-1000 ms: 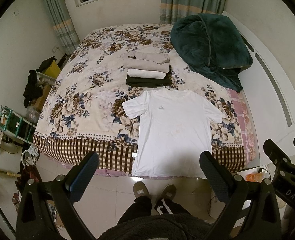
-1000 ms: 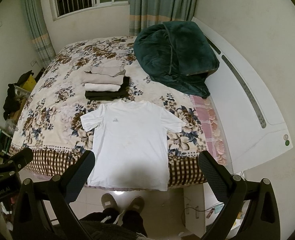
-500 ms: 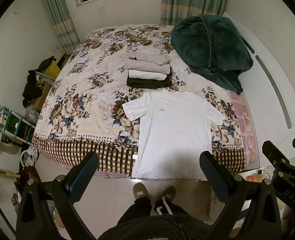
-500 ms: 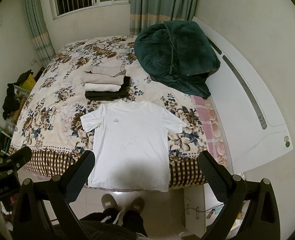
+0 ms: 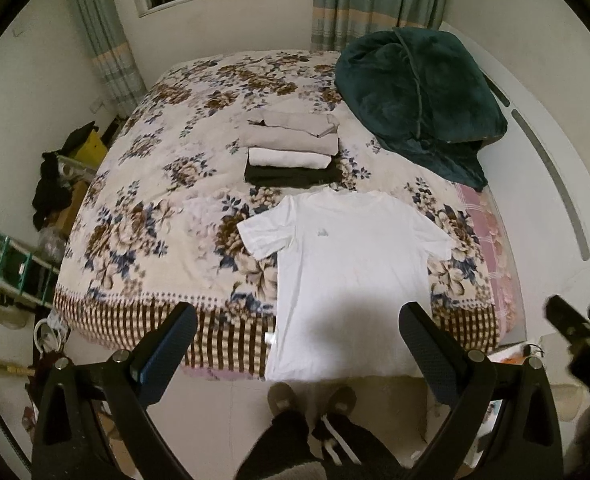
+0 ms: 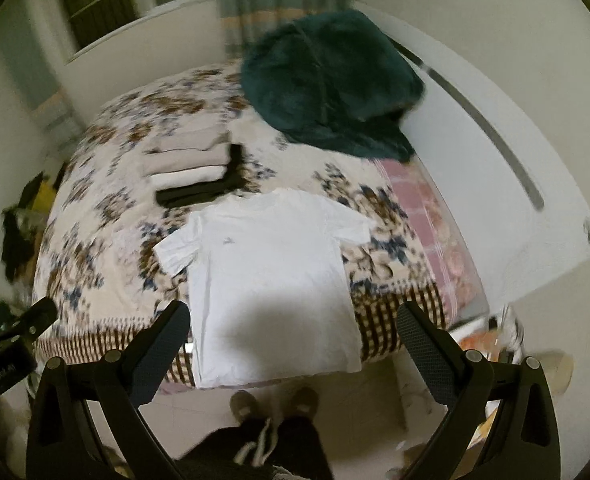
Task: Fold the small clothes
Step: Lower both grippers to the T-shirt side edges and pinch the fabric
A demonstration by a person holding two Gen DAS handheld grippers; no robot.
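Note:
A white T-shirt (image 5: pixel 351 264) (image 6: pixel 271 280) lies flat and face up on the floral bed, its hem hanging over the near edge. Behind its collar sits a stack of folded clothes (image 5: pixel 293 152) (image 6: pixel 193 172), beige and white on a dark piece. My left gripper (image 5: pixel 297 344) is open, held high above the shirt's hem with nothing between its fingers. My right gripper (image 6: pixel 293 340) is open too, also well above the hem and holding nothing. The right wrist view is blurred by motion.
A dark green plush blanket (image 5: pixel 419 92) is heaped at the bed's far right by the white headboard (image 5: pixel 555 184). A person's legs and shoes (image 5: pixel 307 404) stand at the bed's foot. Clutter and a rack (image 5: pixel 19 268) line the floor on the left.
Both grippers have moved toward the bed, so the shirt looks larger. The right gripper is swinging and tilting, blurring its view. Both stay open; the shirt has not moved.

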